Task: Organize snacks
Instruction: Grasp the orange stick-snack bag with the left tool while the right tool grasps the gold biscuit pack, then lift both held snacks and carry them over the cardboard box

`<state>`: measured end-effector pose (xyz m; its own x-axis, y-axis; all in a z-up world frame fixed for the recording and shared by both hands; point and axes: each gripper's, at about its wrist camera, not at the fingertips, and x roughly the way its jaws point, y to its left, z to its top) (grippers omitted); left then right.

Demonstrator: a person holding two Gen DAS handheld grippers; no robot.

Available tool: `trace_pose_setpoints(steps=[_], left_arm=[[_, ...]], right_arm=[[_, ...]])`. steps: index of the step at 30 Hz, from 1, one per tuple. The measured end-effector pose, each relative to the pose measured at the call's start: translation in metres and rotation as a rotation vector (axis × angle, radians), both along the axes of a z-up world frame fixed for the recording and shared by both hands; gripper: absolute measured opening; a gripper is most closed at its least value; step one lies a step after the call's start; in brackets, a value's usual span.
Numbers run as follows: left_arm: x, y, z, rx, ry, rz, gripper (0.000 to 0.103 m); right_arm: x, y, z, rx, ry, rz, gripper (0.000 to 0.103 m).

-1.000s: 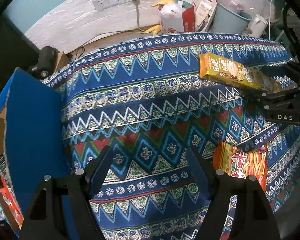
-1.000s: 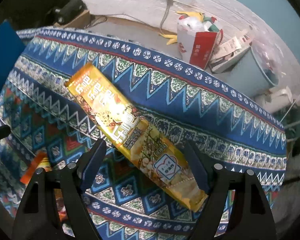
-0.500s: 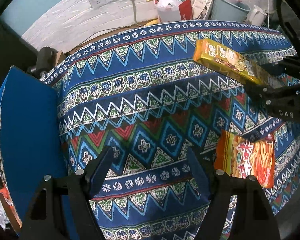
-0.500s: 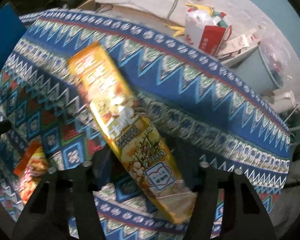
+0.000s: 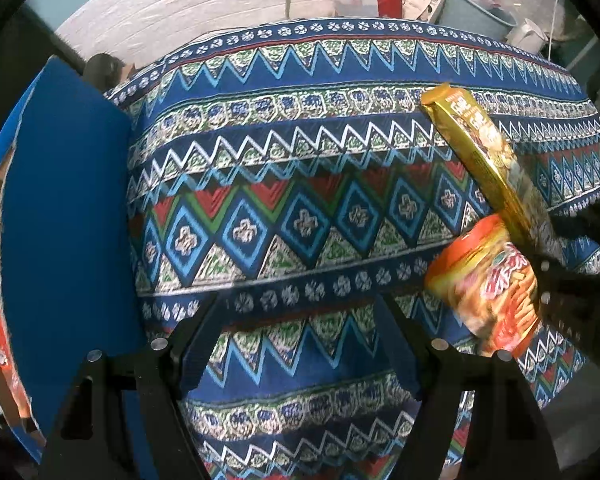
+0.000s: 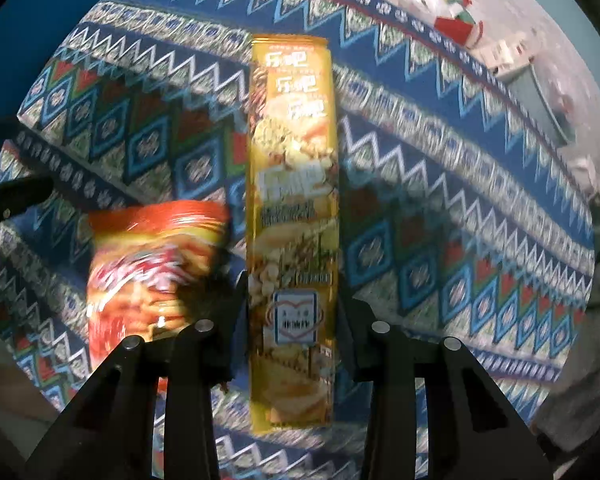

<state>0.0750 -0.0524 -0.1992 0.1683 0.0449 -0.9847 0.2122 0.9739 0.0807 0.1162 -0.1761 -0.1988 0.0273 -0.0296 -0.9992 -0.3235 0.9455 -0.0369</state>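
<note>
The right tongs [image 6: 292, 312] have just been closing, and their pads now press on both long sides of the yellow snack box [image 6: 292, 208], gripping it near its close end. The box runs away from the camera, over the patterned cloth [image 6: 460, 184] that covers the worktop. It looks like a long, thin carton: probably light and fairly stiff, though its walls would dent under a hard squeeze, and the glossy print may be slippery. Held this near one end, the long free part could sag or swing; a hold nearer the middle would likely sit steadier.

The left tongs [image 5: 300, 340] stand released, with only cloth between them. To their right the orange snack bag [image 5: 488, 284] lies on the cloth, just beside or under the box. It looks soft, puffy and crinkly, with contents that would crush; pinching a sealed edge seems safest.

Both snacks are motion-blurred, so the print on the bag cannot be read, and whether box and bag touch cannot be told. The blue box [image 5: 64, 220] at the left edge is cut off and its inside hidden.
</note>
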Motion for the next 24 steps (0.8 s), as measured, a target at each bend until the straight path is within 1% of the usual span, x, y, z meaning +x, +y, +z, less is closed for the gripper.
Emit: trace_pose_setpoints(steps=[3,6,8,10,15,19,21,24], left_arm=[[-0.01,0.005,0.004,-0.01,0.0,0.009,0.077],[-0.019,0.007,0.007,-0.041,0.009,0.017,0.079],[-0.025,0.004,0.01,-0.061,0.01,0.018,0.081],[-0.033,-0.003,0.011,-0.078,0.015,0.02,0.081],[-0.041,-0.02,0.008,-0.162,0.073,0.062,0.081],[-0.047,-0.032,0.003,-0.229,0.12,0.142,0.084],[-0.046,-0.036,-0.001,-0.264,0.14,0.186,0.086],[-0.027,-0.047,-0.006,-0.297,0.163,0.228,0.086]], right_arm=[[-0.015,0.004,0.003,0.024,0.018,-0.034,0.038],[-0.033,0.01,0.007,0.067,0.029,-0.083,0.038],[-0.037,0.01,0.009,0.089,0.017,-0.106,0.038],[-0.041,0.008,0.012,0.084,-0.004,-0.112,0.036],[-0.05,-0.017,0.015,0.036,-0.043,-0.115,0.036],[-0.056,-0.04,0.016,0.023,-0.053,-0.144,0.036],[-0.06,-0.054,0.018,0.018,-0.057,-0.161,0.036],[-0.064,-0.078,0.019,0.005,-0.063,-0.181,0.036]])
